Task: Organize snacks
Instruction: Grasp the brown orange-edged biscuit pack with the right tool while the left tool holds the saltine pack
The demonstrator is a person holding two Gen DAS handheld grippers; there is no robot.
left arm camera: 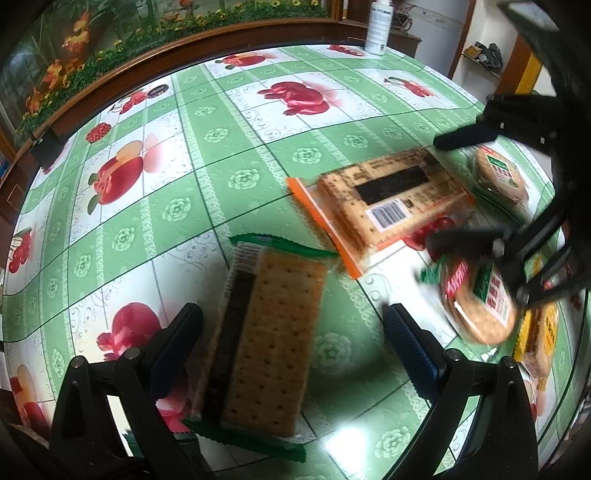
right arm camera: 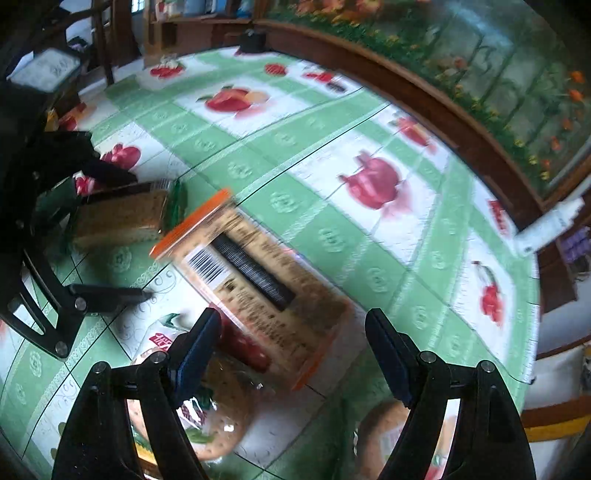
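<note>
A green-edged cracker pack (left arm camera: 266,332) lies flat between the fingers of my left gripper (left arm camera: 291,332). That gripper is open, and its right finger (left arm camera: 410,350) stands well clear of the pack. An orange-edged cracker pack (left arm camera: 388,199) (right arm camera: 258,280) lies further out. My right gripper (right arm camera: 291,350) (left arm camera: 454,188) hangs open over its near end, pads not pressing it. Two round cracker packs (left arm camera: 480,306) (left arm camera: 498,177) lie by the right gripper, one under its left finger (right arm camera: 195,350). The left gripper (right arm camera: 122,232) and green pack (right arm camera: 122,218) show at the left.
The table (left arm camera: 221,110) has a green and white fruit-print cover. A yellow snack pack (left arm camera: 539,339) lies near its right edge. A white bottle (left arm camera: 378,26) (right arm camera: 546,229) stands at the far corner. A wooden-framed flower panel (left arm camera: 147,62) runs along the back.
</note>
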